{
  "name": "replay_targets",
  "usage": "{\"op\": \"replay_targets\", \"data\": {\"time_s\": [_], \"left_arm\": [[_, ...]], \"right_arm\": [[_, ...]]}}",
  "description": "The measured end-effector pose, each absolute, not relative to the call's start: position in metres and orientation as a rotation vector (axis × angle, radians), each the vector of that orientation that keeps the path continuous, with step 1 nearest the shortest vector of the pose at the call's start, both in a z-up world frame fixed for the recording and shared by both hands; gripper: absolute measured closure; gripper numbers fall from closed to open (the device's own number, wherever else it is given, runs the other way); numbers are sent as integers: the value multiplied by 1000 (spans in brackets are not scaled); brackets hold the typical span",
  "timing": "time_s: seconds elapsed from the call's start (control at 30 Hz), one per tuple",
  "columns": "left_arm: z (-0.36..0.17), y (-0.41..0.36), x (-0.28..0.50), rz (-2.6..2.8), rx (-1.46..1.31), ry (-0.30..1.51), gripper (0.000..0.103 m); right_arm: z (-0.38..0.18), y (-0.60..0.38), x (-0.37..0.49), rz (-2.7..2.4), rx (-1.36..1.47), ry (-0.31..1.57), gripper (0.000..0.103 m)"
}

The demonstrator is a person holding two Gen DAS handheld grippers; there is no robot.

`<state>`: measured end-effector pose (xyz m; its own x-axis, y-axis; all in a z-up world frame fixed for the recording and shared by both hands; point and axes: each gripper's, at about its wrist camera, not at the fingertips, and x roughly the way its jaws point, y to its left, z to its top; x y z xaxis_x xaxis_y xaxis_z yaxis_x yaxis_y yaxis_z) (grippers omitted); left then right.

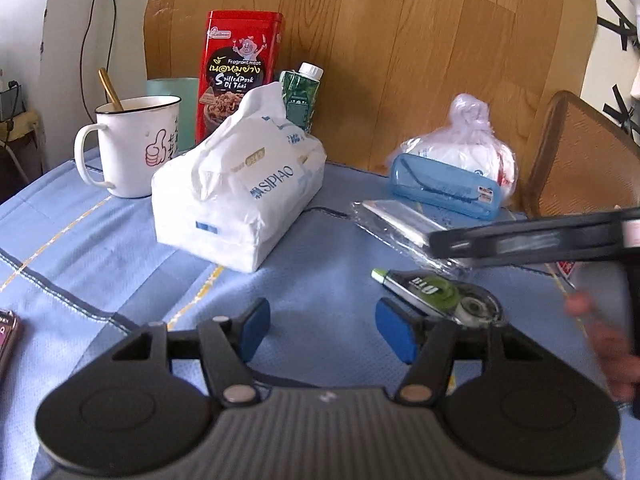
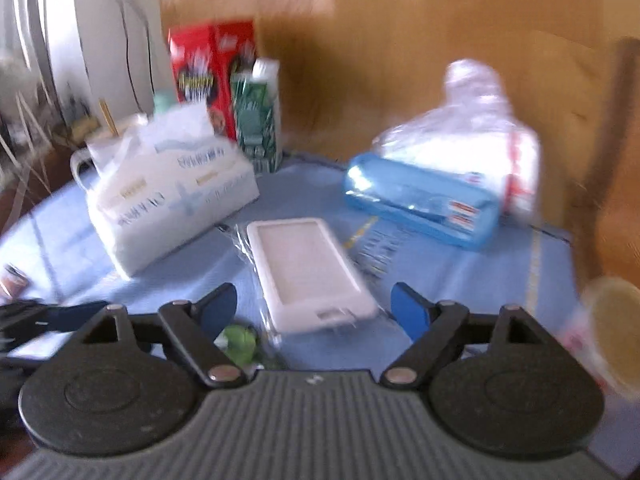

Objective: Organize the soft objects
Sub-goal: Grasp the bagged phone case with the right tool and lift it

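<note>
A white soft tissue pack point(image 1: 240, 188) printed SIPIAO lies on the blue tablecloth point(image 1: 100, 248); it also shows in the right wrist view point(image 2: 168, 204). A knotted clear plastic bag point(image 1: 472, 140) sits at the back right point(image 2: 476, 128). My left gripper point(image 1: 322, 330) is open and empty, low over the cloth in front of the tissue pack. My right gripper point(image 2: 316, 310) is open and empty, just above a white flat item in clear wrap point(image 2: 308, 272). The right wrist view is blurred by motion. One right finger crosses the left wrist view point(image 1: 520, 240).
A white mug point(image 1: 132, 144) with a spoon, a red snack tin point(image 1: 236, 68) and a green carton point(image 1: 300, 96) stand at the back. A blue case point(image 1: 444, 188) lies before the bag. A green correction tape point(image 1: 436, 292) lies by my left gripper. A chair point(image 1: 580, 160) stands right.
</note>
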<state>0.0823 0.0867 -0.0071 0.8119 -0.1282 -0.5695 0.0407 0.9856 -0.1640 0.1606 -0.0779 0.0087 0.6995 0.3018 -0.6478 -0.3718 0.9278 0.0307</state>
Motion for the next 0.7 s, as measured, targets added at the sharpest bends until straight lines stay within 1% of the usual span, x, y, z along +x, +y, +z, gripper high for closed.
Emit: {"op": "replay_targets", "data": {"time_s": [0.1,0.13,0.23,0.47,0.7], "left_arm": [[-8,81,85,-85,-119,622,43],[-8,80,85,-84,-111,622,43],[-9,79,86,-81,-106,625,43],[-9,77,87,-75,-90,633,43],[-9,75,87,-73,-73,638,41]], "right_arm": [[-7,-64,181,324,-198,746,16],[-9,-68,184,330,-162,752,19],[-4,-83,184,325,-100,770,31],[-5,-117,144,262,-56,760,31],[-10,-143,74,250,-61,704,31]]}}
